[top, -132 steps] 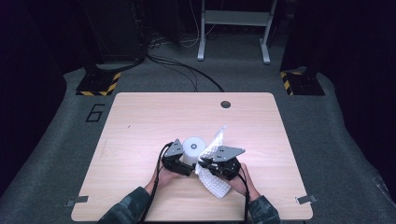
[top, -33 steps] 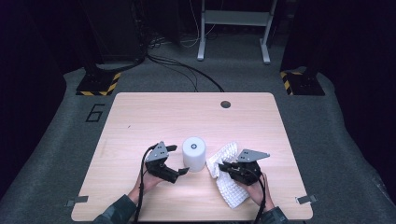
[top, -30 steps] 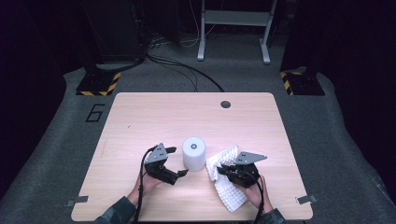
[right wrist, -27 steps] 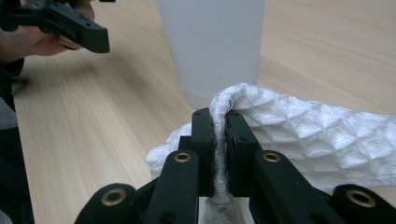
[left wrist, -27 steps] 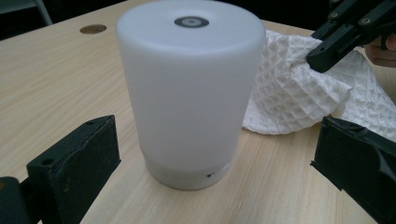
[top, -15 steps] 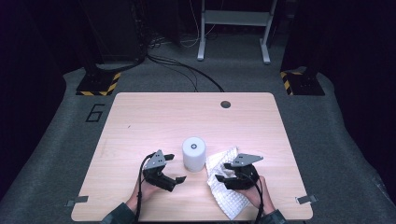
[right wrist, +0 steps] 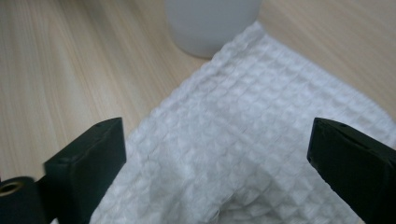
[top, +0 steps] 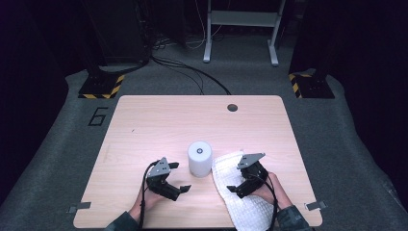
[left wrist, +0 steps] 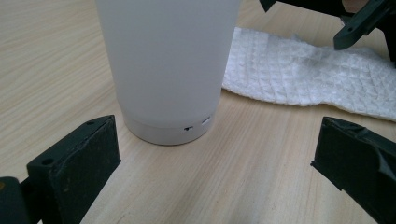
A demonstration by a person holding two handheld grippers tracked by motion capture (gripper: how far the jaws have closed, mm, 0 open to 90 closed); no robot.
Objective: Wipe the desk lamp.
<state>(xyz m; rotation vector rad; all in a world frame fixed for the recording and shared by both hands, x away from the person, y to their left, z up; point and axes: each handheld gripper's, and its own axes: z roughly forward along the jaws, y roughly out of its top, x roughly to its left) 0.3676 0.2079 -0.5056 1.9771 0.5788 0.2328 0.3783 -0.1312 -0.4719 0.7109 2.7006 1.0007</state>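
A white cylinder-shaped device (top: 200,158) stands upright near the middle of the wooden table (top: 159,125). Seen close in the left gripper view, the device (left wrist: 170,70) rises just beyond my wide-apart jaws. My left gripper (top: 179,180) is open, low and left of it, holding nothing. A white waffle-weave cloth (top: 243,199) lies flat to the right of the device, its corner touching the base. My right gripper (top: 240,179) hovers open over the cloth (right wrist: 243,154), jaws spread with nothing between them. The device's base (right wrist: 210,23) shows at the top of the right gripper view.
A dark round hole (top: 232,107) sits near the table's far edge. Beyond the table are black cables (top: 192,72), a metal stand (top: 240,29) and yellow-black striped bases (top: 101,86). Tape tabs (top: 78,208) mark the front corners.
Both grippers have drawn back toward the table's front edge. The cloth, earlier lifted beside the device by the right gripper, now lies flat and released. The left gripper has backed off from the device.
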